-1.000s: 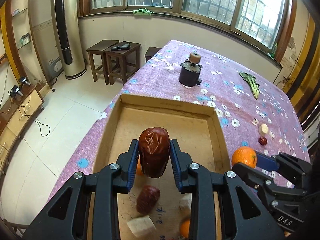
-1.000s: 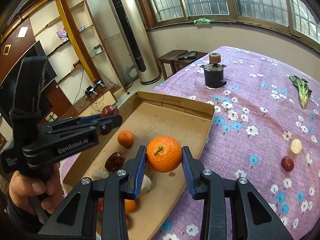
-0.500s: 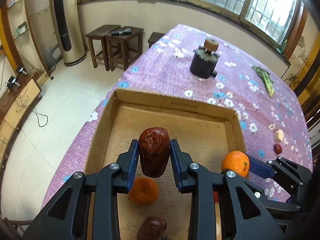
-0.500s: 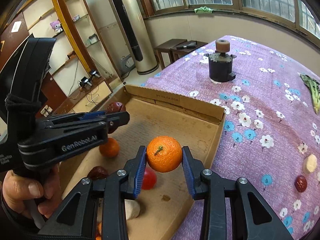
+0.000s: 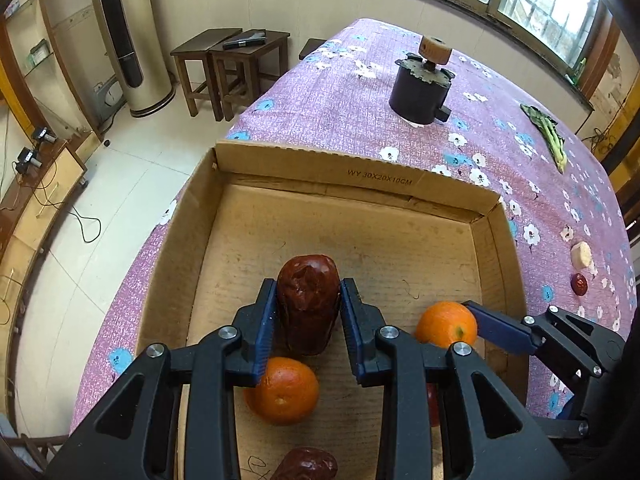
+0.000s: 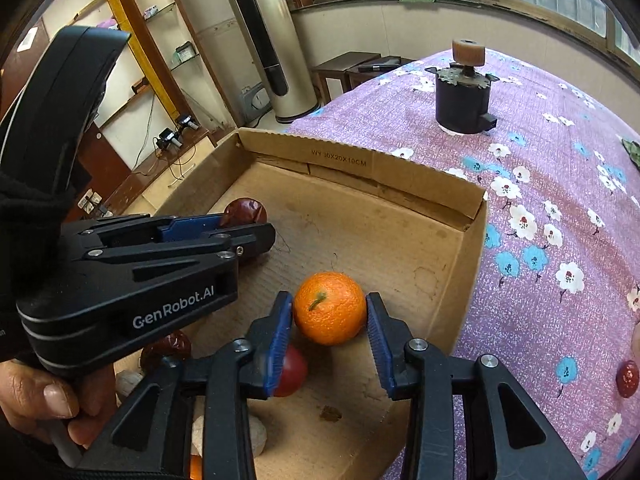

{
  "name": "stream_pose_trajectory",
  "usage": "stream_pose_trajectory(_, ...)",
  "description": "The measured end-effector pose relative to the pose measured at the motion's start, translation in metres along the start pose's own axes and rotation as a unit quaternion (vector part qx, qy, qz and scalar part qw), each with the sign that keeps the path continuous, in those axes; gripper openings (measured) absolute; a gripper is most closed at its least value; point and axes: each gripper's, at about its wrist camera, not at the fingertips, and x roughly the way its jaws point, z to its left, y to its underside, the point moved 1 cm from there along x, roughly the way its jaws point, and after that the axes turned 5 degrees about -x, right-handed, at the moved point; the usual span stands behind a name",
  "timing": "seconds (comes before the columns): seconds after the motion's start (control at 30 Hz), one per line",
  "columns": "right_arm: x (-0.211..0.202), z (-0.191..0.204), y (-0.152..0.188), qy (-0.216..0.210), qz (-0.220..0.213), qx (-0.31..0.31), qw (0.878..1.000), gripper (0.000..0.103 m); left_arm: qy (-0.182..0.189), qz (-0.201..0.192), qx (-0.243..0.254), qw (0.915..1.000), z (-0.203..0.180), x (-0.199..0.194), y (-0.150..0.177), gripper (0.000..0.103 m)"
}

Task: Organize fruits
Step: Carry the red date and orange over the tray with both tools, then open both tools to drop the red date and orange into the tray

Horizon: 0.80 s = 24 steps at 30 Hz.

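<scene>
My left gripper [image 5: 308, 316] is shut on a dark red jujube [image 5: 307, 300] and holds it over the middle of the open cardboard box [image 5: 352, 172]. My right gripper [image 6: 328, 316] is shut on an orange [image 6: 329, 307] inside the box near its right wall; it also shows in the left wrist view [image 5: 446, 323]. On the box floor lie another orange [image 5: 282, 390], a second jujube [image 5: 306, 465], a red fruit [image 6: 294, 370] and pale pieces [image 6: 256, 436]. A small red fruit [image 5: 579, 283] and a pale piece [image 5: 581, 255] lie on the cloth to the right.
The box sits on a purple flowered tablecloth [image 5: 360, 92] near the table's left edge. A dark cylindrical device with a cork-coloured top [image 5: 422, 88] stands beyond the box. A green leafy vegetable [image 5: 550, 132] lies at the far right. Stools [image 5: 228, 64] stand on the floor.
Both grippers have moved forward and lower into the box, each still holding its fruit. The orange in my right gripper has come down close to the box floor.
</scene>
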Motion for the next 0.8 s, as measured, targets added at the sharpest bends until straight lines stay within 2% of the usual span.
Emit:
stream_pose_trajectory(0.1, -0.006, -0.001, 0.002, 0.003, -0.005, 0.000, 1.000, 0.045, -0.002, -0.007, -0.006, 1.0000, 0.003, -0.005, 0.002, 0.031)
stream_pose_trajectory(0.17, -0.013, -0.002, 0.004, 0.000, -0.011, 0.002, 1.000, 0.047, -0.004, -0.015, -0.009, 0.9998, 0.005, -0.012, 0.005, 0.041)
stream_pose_trajectory(0.2, -0.016, -0.002, 0.005, -0.002, -0.014, 0.003, 1.000, 0.047, -0.005, -0.021, -0.010, 0.9997, 0.005, -0.016, 0.006, 0.042)
stream_pose_trajectory(0.53, -0.069, 0.004, 0.016, -0.009, -0.057, 0.010, 0.998, 0.047, 0.005, -0.061, 0.000, 0.9981, -0.011, -0.055, 0.020, 0.043)
stream_pose_trajectory(0.8, -0.111, -0.008, 0.043, 0.002, -0.083, 0.027, 0.996, 0.048, 0.031, -0.076, 0.021, 0.9964, -0.039, -0.075, 0.036, 0.043)
